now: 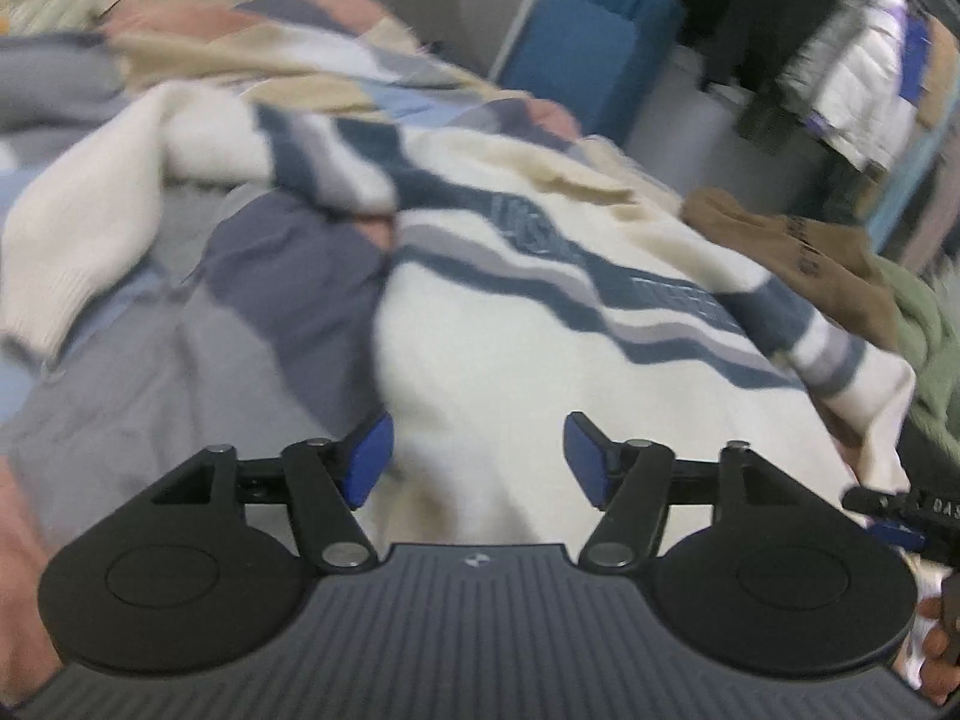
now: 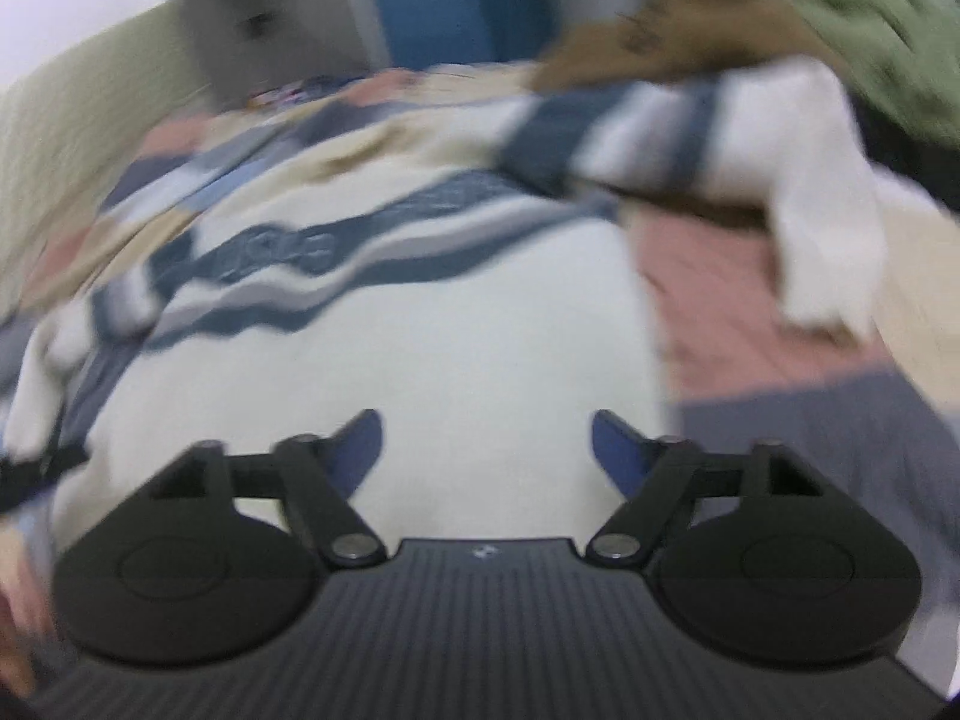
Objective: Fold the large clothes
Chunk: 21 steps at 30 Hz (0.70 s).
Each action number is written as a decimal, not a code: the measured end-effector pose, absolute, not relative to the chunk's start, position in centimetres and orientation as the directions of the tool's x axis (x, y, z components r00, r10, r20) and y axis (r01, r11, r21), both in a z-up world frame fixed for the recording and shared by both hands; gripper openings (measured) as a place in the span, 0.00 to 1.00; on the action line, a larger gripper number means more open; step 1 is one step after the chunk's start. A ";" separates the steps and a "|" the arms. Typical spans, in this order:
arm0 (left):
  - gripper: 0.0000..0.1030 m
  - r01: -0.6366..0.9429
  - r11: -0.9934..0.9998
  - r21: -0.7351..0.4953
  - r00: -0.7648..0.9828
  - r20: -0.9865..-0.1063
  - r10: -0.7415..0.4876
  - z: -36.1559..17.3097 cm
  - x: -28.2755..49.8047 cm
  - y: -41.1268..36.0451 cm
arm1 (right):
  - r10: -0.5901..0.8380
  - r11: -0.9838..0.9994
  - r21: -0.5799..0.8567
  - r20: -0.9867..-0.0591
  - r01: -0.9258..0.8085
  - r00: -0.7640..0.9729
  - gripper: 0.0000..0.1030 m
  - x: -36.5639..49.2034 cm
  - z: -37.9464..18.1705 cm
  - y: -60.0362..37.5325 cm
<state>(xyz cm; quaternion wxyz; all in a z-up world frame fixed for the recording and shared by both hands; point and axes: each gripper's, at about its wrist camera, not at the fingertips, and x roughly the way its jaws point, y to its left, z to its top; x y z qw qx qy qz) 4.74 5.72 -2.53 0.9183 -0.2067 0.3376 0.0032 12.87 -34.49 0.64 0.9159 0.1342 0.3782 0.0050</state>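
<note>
Left wrist view shows a cream sweater (image 1: 492, 324) with navy and grey stripes lying face up on a patchwork bedspread (image 1: 282, 276). Its body spreads out ahead of the left gripper (image 1: 477, 459), whose blue-padded jaws stand spread with only the cream knit showing beyond the gap; nothing is pinched. One sleeve (image 1: 90, 198) trails out to the left of the picture, lying loose across the bedspread, and the other sleeve (image 1: 840, 354) hangs toward the right edge of the picture. A brown garment (image 1: 804, 252) and a green garment (image 1: 924, 330) sit heaped just beyond that side.

From the right wrist view, the right gripper (image 2: 486, 450) hovers over the lower part of the same sweater, jaws spread wide and holding nothing. That sleeve angles off to the right in this picture, over a pink patch of the bedspread. The picture is smeared, so fine creases cannot be read.

Judging by this layout, the folding has hardly begun: the sweater looks roughly laid out, though the stripes ripple and the hem area looks uneven. Both sleeves lie unfolded, outside the body. Left to do, probably, are bringing each sleeve across the chest and then doubling the body over.
</note>
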 end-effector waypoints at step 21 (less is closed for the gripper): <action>0.77 -0.167 0.846 -0.507 0.603 -0.731 -0.319 -7.2 8.8 5.8 | 0.204 0.684 0.561 -0.760 0.466 0.617 0.79 12.6 -5.7 -41.3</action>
